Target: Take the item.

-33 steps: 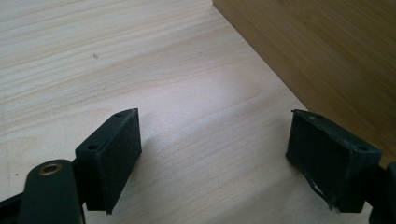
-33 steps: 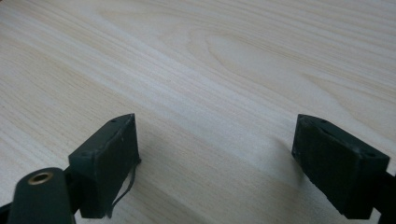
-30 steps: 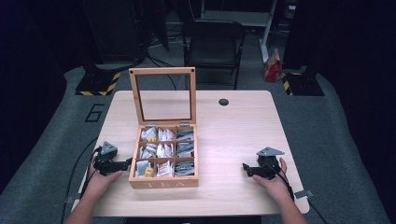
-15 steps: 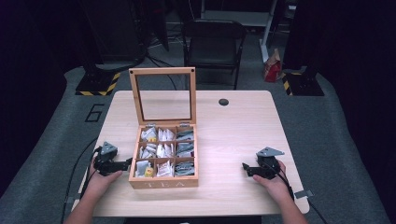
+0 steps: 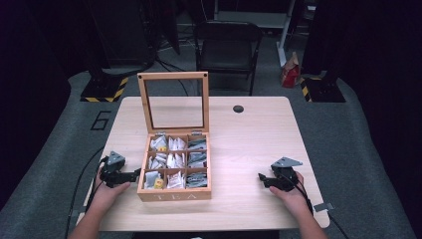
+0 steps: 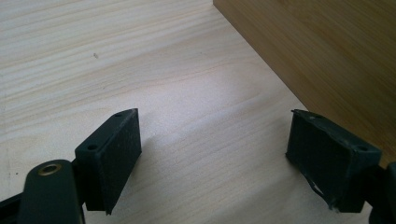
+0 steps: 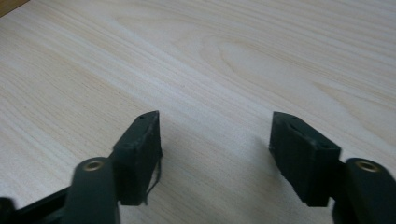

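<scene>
Resting beside the open tea box (image 5: pixel 174 191) at mid-table, the left gripper (image 5: pixel 133 175) is spread and empty; the right gripper (image 5: pixel 262 178) (well apart from it) has just been closing on nothing. Tea bags (image 5: pixel 175 160) inside look light and crushable; pinch one by its top edge.

Honey-brown wooden tea box (image 5: pixel 173 191) holds white and grey tea packets (image 5: pixel 174 162), 1 yellow; pale wood-grain table (image 5: pixel 254 139); black grippers.
</scene>
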The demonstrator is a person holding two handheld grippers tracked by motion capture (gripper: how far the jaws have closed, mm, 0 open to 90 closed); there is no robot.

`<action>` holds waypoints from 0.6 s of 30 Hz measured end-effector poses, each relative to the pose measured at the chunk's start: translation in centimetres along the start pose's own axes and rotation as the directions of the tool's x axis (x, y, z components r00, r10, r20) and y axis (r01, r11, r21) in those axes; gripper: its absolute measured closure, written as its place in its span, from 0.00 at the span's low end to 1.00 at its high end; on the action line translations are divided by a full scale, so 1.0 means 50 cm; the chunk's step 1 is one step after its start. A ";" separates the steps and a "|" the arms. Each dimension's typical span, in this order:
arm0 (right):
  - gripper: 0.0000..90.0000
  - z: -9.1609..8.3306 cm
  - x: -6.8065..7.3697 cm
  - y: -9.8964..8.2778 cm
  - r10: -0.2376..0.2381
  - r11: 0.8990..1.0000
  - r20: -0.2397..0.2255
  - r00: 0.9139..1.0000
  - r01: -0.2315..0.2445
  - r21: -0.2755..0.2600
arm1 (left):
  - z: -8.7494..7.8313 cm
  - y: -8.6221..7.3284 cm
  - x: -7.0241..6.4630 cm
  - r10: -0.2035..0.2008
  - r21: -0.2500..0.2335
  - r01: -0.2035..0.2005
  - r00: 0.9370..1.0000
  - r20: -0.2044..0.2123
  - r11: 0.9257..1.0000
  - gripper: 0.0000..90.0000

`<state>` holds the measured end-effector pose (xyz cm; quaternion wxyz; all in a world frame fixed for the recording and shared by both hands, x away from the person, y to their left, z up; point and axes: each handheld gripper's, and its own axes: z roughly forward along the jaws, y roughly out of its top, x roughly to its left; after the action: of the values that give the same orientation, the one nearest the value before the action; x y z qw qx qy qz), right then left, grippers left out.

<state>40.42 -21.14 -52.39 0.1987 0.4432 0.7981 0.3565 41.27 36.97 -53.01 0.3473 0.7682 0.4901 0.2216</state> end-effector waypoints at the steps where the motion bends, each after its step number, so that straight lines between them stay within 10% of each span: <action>1: 0.41 -0.005 0.000 0.002 -0.002 1.000 0.000 1.000 0.002 -0.010 | -0.001 0.000 0.000 -0.001 0.003 0.001 1.000 0.002 1.000 0.19; 18: 0.45 -0.056 0.031 0.060 -0.046 0.999 -0.055 0.997 0.044 -0.028 | -0.004 -0.001 -0.001 0.005 0.010 -0.005 1.000 0.001 1.000 0.19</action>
<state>39.54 -19.87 -48.28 0.1906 0.4123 0.8082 0.3748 41.10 36.98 -52.92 0.3430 0.7712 0.4893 0.2195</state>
